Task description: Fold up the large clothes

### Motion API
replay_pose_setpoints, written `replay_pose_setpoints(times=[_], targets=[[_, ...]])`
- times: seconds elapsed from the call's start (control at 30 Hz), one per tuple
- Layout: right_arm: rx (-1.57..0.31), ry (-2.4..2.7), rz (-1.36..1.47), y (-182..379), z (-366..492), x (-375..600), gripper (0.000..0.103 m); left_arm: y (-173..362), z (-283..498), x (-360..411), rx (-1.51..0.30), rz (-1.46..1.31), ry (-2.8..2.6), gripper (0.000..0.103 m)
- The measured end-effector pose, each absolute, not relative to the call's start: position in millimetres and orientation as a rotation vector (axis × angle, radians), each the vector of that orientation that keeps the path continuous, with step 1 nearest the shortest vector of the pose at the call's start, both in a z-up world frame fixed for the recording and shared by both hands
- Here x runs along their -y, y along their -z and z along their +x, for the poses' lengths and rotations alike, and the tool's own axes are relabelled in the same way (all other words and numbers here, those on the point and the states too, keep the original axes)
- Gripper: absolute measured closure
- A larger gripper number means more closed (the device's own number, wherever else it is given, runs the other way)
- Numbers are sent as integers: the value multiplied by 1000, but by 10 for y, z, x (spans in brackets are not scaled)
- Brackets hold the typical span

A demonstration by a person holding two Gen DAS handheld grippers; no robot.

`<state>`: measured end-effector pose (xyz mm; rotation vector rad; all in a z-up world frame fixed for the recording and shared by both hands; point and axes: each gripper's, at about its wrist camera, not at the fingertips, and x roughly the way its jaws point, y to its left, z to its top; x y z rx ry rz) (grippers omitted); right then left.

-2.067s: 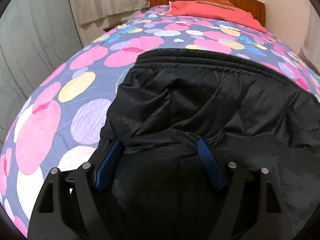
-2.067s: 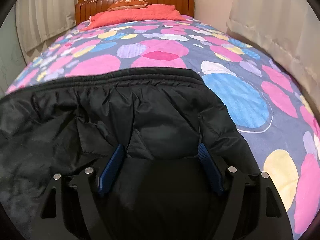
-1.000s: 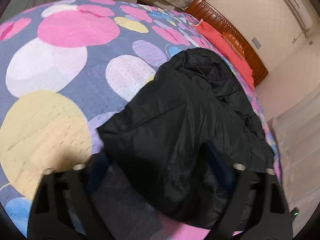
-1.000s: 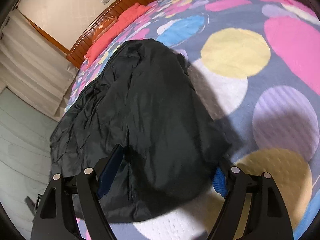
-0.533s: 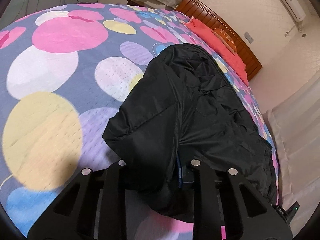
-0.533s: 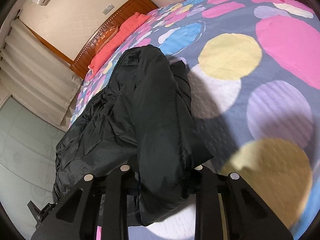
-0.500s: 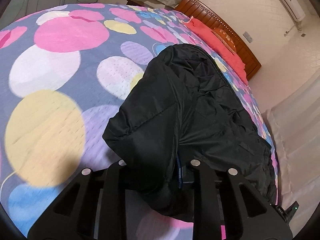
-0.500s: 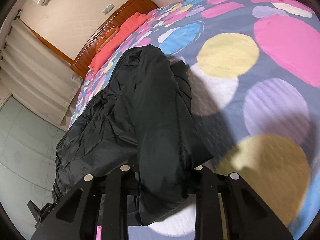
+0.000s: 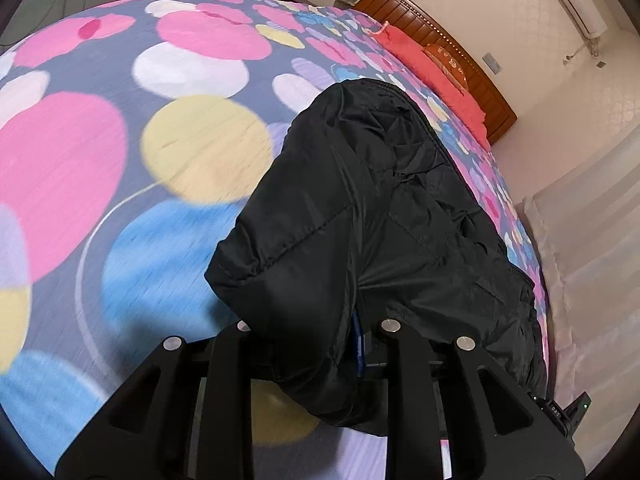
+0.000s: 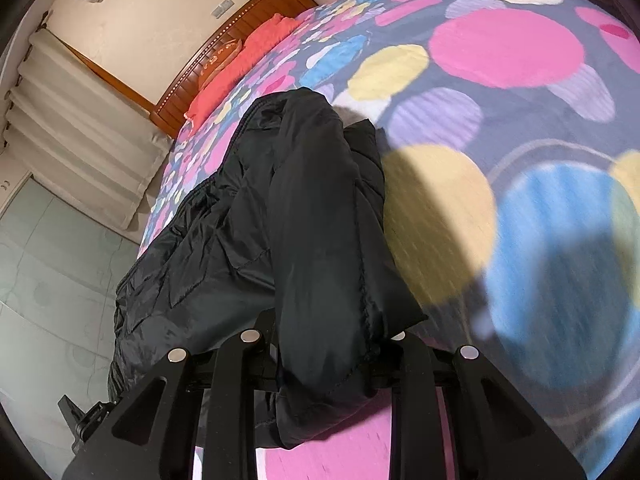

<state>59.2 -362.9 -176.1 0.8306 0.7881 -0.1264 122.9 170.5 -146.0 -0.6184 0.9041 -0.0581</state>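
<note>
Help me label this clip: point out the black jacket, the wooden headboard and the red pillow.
black jacket (image 9: 384,216), left wrist view, on its quilted upper panel.
wooden headboard (image 9: 486,88), left wrist view, on its dark wood face.
red pillow (image 10: 264,38), right wrist view, on its top.

Bedroom, we see a bed (image 9: 120,152) with a dotted cover.
Wooden headboard (image 9: 452,60), red pillow (image 10: 256,46), cream walls, curtains (image 10: 80,136).

Left claw (image 9: 316,344) pinching black jacket (image 9: 360,208) fold, jaws nearly together, fabric bulging over fingers. Right claw (image 10: 324,348) clamping jacket's other end likewise. Both claws angling downward, each gripping lifted fabric.
</note>
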Motion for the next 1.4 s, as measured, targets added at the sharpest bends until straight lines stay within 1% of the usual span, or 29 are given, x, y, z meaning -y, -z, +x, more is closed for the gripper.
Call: replay_pose_setpoints(times=[0.1, 0.23, 0.5, 0.7, 0.77, 0.87, 0.93, 1.07, 1.17, 1.23, 1.4], targets=[[-790, 121, 832, 1783, 480, 3616, 78, 1478, 1109, -1735, -908, -625, 55, 79], [-787, 116, 847, 1817, 534, 3656, 77, 1489, 1046, -1714, -908, -604, 53, 79], [-788, 118, 844, 1852, 595, 3675, 76, 1518, 1085, -1693, -906, -574, 50, 78], [-789, 116, 850, 1875, 541, 3674, 74, 1527, 1061, -1663, -902, -554, 45, 77], [-791, 112, 856, 1896, 508, 3682, 71, 1529, 1057, -1653, -902, -544, 42, 76], [-794, 105, 875, 1935, 475, 3706, 67, 1530, 1055, -1651, -905, -527, 33, 71], [-793, 98, 895, 1964, 446, 3719, 64, 1526, 1045, -1653, -907, -512, 27, 65], [-796, 91, 894, 1968, 381, 3712, 63, 1521, 1004, -1680, -910, -509, 27, 62], [-804, 95, 892, 1950, 323, 3700, 61, 1505, 971, -1712, -913, -499, 26, 57], [-813, 102, 891, 1931, 259, 3693, 58, 1487, 951, -1742, -919, -490, 32, 51], [-861, 131, 836, 1829, 59, 3634, 54, 1418, 857, -1823, -938, -438, 91, 41]])
